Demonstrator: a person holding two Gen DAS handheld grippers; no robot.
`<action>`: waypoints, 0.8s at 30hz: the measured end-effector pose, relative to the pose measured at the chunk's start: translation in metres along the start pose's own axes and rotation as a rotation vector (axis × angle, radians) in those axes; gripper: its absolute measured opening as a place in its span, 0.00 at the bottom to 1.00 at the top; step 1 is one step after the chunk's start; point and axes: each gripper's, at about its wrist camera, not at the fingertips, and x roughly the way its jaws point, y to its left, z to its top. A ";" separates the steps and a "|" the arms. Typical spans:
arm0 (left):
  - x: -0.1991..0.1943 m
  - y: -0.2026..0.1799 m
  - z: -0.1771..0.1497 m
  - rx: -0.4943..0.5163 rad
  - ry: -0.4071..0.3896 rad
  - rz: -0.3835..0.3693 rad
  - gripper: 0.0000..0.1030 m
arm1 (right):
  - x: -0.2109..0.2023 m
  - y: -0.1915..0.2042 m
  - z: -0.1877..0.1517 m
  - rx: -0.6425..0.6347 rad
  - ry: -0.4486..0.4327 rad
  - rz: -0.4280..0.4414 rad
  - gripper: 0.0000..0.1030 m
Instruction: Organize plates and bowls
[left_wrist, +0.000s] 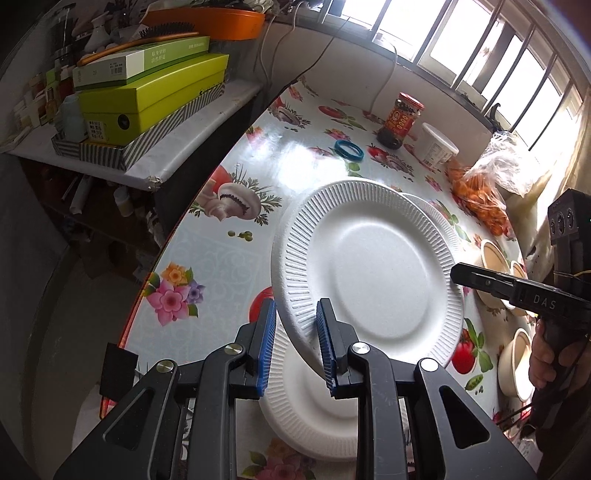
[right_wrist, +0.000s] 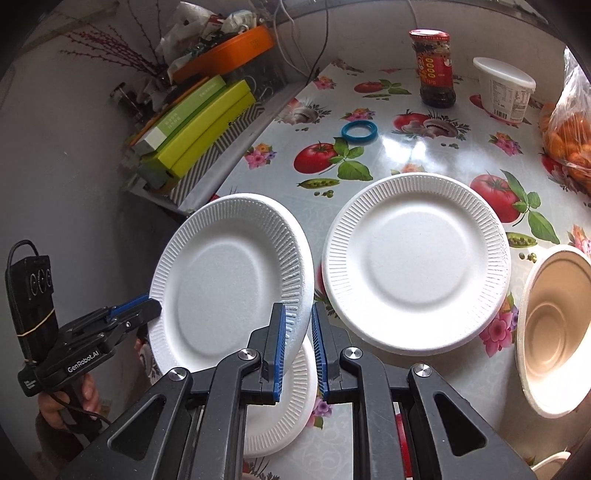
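Note:
A white foam plate (left_wrist: 369, 266) (right_wrist: 229, 280) is held tilted above the table, over a second plate (left_wrist: 314, 413) (right_wrist: 288, 410). My left gripper (left_wrist: 295, 345) has its jaws on either side of the lifted plate's near rim with a gap showing. My right gripper (right_wrist: 297, 349) straddles the opposite rim the same way. A third plate (right_wrist: 415, 264) lies flat on the table to the right. Beige bowls (right_wrist: 554, 328) (left_wrist: 515, 360) lie on their sides at the table's right.
On the flowered tablecloth (right_wrist: 369, 155) stand a red-labelled jar (right_wrist: 436, 68), a white tub (right_wrist: 504, 90), a blue ring (right_wrist: 359, 132) and a bag of oranges (right_wrist: 565, 144). A shelf with green boxes (left_wrist: 147, 92) stands past the table's left edge.

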 end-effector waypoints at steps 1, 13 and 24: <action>0.000 -0.001 -0.003 0.003 0.001 0.004 0.23 | 0.001 0.000 -0.003 0.001 0.006 0.002 0.14; 0.000 0.001 -0.035 -0.012 0.025 0.000 0.23 | 0.005 -0.002 -0.035 0.004 0.033 0.002 0.14; 0.005 0.004 -0.054 -0.024 0.047 -0.009 0.23 | 0.014 -0.005 -0.053 0.006 0.063 -0.012 0.14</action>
